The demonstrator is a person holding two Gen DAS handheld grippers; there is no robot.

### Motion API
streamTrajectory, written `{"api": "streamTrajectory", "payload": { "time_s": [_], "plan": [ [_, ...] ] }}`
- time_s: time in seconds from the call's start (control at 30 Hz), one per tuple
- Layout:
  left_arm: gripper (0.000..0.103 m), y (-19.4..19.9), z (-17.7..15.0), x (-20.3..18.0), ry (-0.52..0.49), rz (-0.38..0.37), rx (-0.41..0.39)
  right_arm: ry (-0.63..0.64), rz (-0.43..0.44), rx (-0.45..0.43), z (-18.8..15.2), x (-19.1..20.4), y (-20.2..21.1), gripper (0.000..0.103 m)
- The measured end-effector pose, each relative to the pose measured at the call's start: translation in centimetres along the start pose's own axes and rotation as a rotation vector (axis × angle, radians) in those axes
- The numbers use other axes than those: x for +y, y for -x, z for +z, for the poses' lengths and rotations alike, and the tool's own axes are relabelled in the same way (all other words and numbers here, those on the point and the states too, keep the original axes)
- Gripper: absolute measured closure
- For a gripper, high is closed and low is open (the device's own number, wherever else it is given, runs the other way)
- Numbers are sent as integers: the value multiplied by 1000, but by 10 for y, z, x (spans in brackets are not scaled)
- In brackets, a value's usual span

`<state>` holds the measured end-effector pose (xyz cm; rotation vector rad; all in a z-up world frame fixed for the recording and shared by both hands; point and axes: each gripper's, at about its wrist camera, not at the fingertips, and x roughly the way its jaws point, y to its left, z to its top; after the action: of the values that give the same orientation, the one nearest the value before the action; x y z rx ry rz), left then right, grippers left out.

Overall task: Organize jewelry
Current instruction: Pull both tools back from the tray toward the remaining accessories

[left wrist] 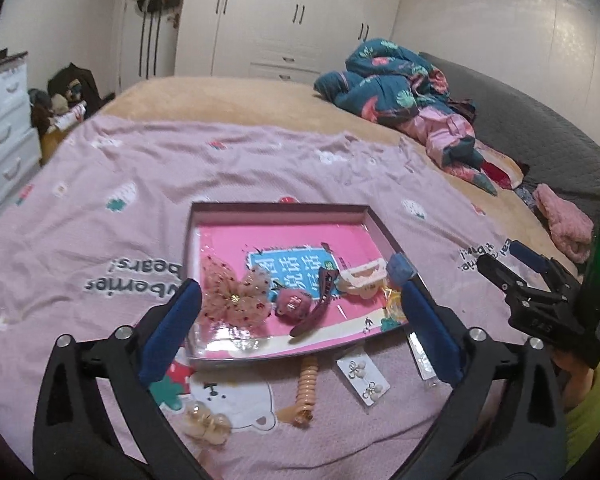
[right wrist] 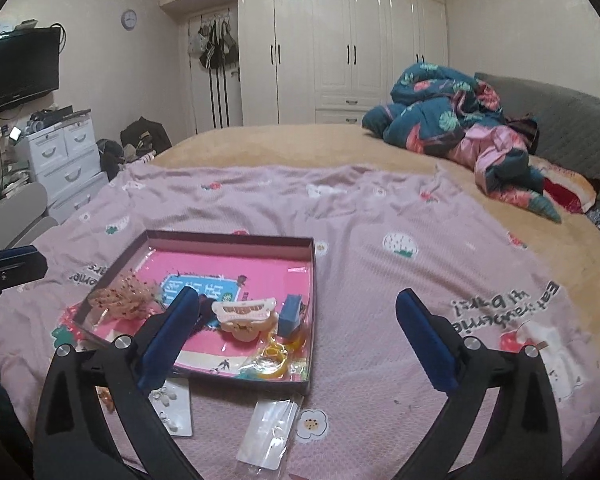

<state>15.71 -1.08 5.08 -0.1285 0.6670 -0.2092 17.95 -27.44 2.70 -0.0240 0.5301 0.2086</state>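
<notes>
On pink sheet: tray (left wrist: 236, 354) w/ hair bits, both grippers above it.
L gripper (left wrist: 300, 308) & R gripper (right wrist: 296, 320) jaws wide, empty; bow (left wrist: 232, 298) just ahead of L.

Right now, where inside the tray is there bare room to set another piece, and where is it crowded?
The far half of the tray is bare, from its far wall down to the lace bow. The near half is crowded: bow, dark red clip, cream claw clip, blue block and yellow pieces in the near right corner.
</notes>
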Motion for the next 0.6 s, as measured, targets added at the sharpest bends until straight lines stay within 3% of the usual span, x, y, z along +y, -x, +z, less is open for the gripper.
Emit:
{"api": "streamTrajectory", "payload": {
  "time_s": [0.33, 0.6],
  "plan": [
    [9, 48, 0, -1, 9, 26, -84, -4, 43, -72, 13, 5, 41, 4],
    [9, 62, -14, 15, 45, 64, -67, 14, 81, -78, 16, 15, 61, 4]
  ]
}}
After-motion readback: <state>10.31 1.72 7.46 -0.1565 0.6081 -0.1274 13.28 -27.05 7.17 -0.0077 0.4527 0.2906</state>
